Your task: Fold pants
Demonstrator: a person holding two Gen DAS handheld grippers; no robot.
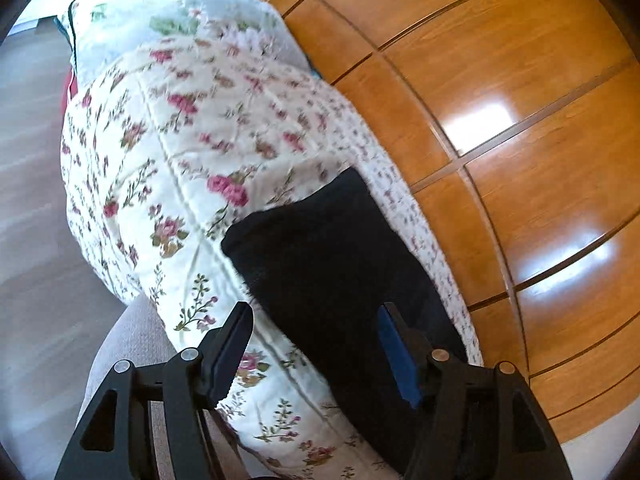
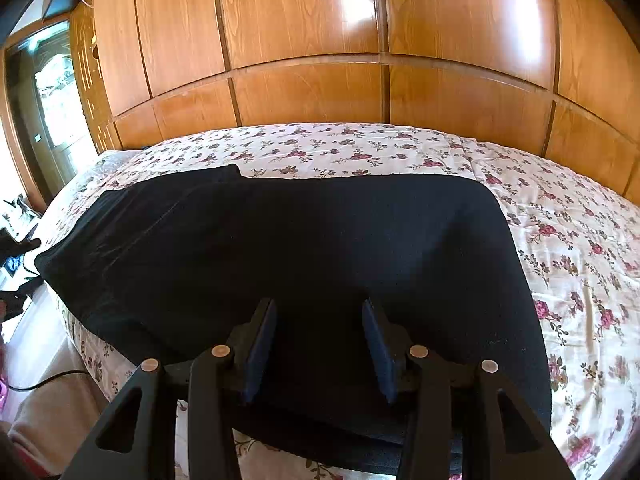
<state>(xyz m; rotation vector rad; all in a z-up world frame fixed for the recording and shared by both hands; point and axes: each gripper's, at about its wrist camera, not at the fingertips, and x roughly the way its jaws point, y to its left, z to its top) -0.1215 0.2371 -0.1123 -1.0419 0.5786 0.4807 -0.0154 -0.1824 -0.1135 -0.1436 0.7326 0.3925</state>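
Black pants (image 2: 304,240) lie flat on a bed with a floral cover (image 2: 580,248), spread left to right in the right wrist view. My right gripper (image 2: 320,312) is open and empty, hovering just above the near middle of the pants. In the left wrist view the pants (image 1: 332,264) show as a dark folded end on the floral cover (image 1: 172,152). My left gripper (image 1: 316,316) is open and empty above the near edge of that end, one finger over the cover, the other over the pants.
A glossy wooden wardrobe wall (image 2: 320,40) stands right behind the bed. A white pillow (image 1: 132,16) lies at the bed's far end. Floor (image 1: 32,160) runs along the bed's left side. Dark clutter and a cable (image 2: 16,256) sit by the bed's left end.
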